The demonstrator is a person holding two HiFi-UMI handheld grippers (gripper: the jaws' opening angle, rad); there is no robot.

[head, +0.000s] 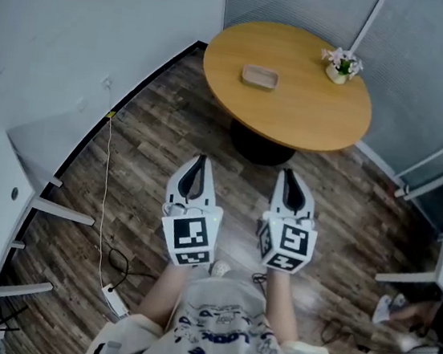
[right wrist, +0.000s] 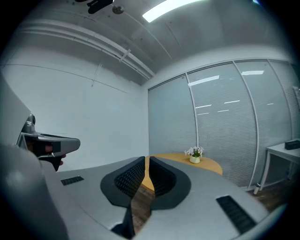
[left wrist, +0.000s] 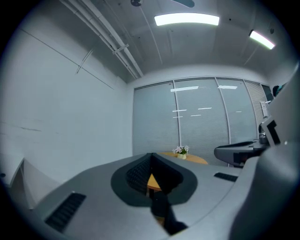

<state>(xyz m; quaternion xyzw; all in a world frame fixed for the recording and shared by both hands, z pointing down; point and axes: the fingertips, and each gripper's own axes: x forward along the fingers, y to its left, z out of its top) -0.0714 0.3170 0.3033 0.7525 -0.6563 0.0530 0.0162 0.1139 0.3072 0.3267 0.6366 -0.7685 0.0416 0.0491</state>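
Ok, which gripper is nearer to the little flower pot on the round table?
Right. The right gripper hangs over the floor short of the table, with the flower pot ahead and slightly to its right; the left gripper is level with it but farther left.

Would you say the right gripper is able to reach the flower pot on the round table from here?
Probably not yet: the right gripper hangs above the floor short of the round table, and the flower pot stands near its far edge. Nothing blocks the way; stepping closer should suffice.
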